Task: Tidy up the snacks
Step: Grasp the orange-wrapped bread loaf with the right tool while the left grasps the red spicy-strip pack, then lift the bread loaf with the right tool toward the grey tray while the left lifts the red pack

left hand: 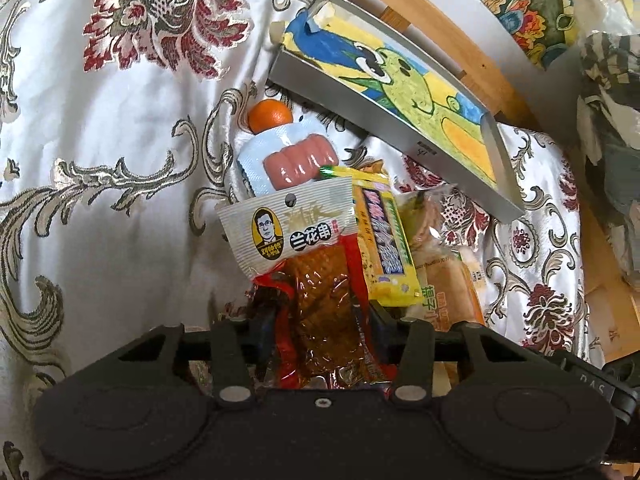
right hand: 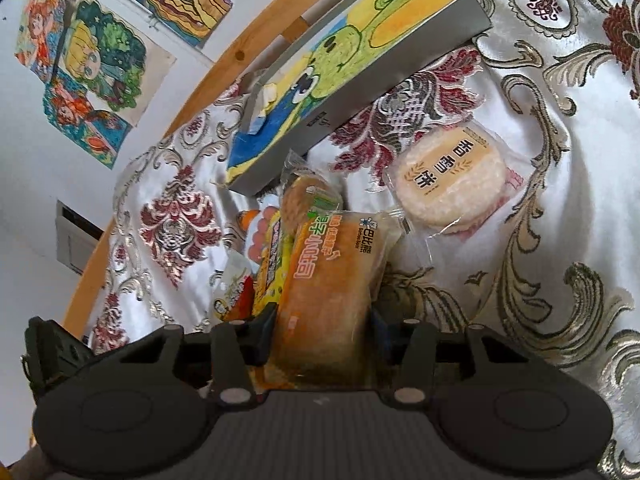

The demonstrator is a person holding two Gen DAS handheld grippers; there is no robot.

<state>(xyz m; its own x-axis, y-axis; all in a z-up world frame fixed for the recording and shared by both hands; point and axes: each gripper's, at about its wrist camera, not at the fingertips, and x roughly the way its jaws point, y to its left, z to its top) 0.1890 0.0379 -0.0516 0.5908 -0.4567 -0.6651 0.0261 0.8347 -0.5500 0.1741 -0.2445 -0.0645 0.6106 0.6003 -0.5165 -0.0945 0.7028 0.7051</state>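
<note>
Now my left gripper [left hand: 324,316] is clamped on a red pkt [left hand: 308,280] reading "兰花串". Right gripper [right hand: 322,320] squeezes an orange bread pkt [right hand: 332,280] w/ "巴比熊"; nearby rice cracker [right hand: 450,178] reads "香雪饼".

A home, most likely a bedroom or a child's room. Ahead of the jaws and under them, a white brocade cloth [right hand: 520,240] with red flowers and gold scrolls, creased and soft like a bedspread. Beyond the jaws, a curved wooden rail [right hand: 224,68] along the cloth's far edge, against a white wall [right hand: 24,184]. Up and to the left of the right jaws, hand-coloured drawings [right hand: 92,76] taped to that wall, and a wall switch plate [right hand: 72,244] lower down. Straight ahead, a grey box lid [left hand: 400,92] bearing a crayon cartoon, just past a heap of packaged snacks [left hand: 328,232].
</note>
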